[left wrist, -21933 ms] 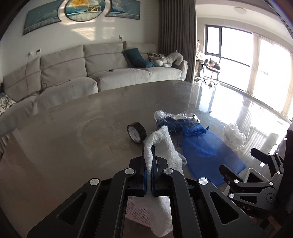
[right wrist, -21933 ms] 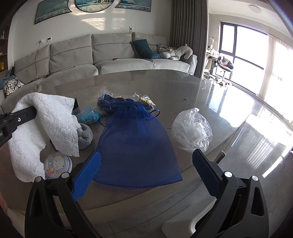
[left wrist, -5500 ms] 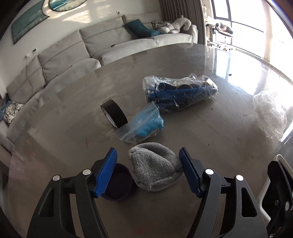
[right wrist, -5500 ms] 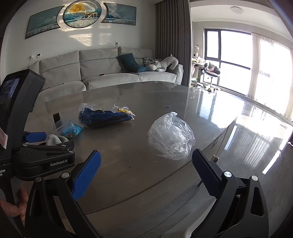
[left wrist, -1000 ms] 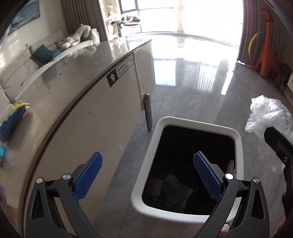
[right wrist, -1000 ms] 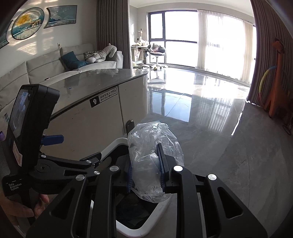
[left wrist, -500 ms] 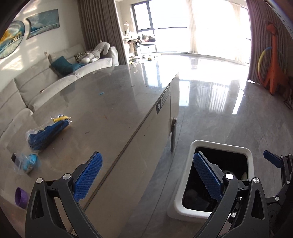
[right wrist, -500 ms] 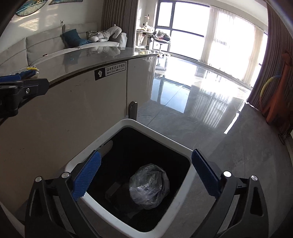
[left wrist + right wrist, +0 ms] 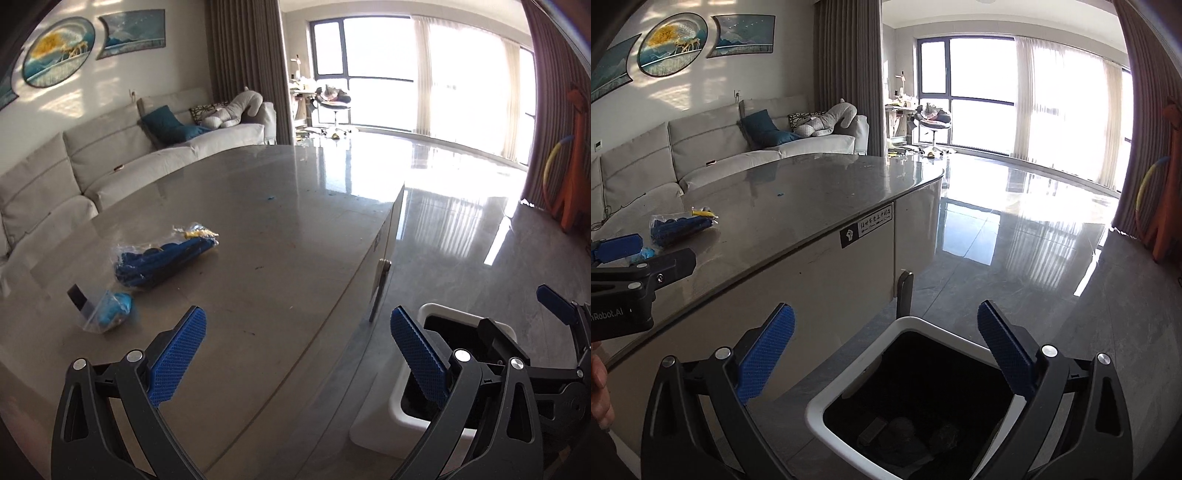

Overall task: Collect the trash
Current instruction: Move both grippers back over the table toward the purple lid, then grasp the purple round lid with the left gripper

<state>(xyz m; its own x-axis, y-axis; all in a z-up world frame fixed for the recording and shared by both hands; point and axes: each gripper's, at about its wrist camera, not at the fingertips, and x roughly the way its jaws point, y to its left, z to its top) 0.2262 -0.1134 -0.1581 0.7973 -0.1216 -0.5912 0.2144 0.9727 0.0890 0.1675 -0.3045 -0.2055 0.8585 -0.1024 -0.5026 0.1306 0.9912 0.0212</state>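
Note:
My right gripper [image 9: 886, 325] stands open and empty above the white trash bin [image 9: 849, 384], where dim lumps of trash [image 9: 905, 432] lie on the dark bottom. My left gripper [image 9: 298, 332] is open too, over the near edge of the grey table [image 9: 277, 221]. On the table lie a clear bag of blue items [image 9: 166, 258], a small zip bag with something blue [image 9: 107, 312] and a black tape roll [image 9: 77, 297] behind it. The bin [image 9: 399, 406] shows on the floor to the right of the table, with the right gripper [image 9: 524, 317] over it.
The table's cabinet side [image 9: 831, 280] stands left of the bin, a handle [image 9: 905, 291] sticking out just behind it. A person's hand [image 9: 598, 384] holds the left gripper [image 9: 646, 254]. Glossy floor [image 9: 1015, 258] stretches to the windows; an orange toy [image 9: 1167, 221] stands far right.
The right gripper opened and dropped the clear plastic bag into the bin, then lifted and tilted up. The left gripper swung from the bin up and over to the table.

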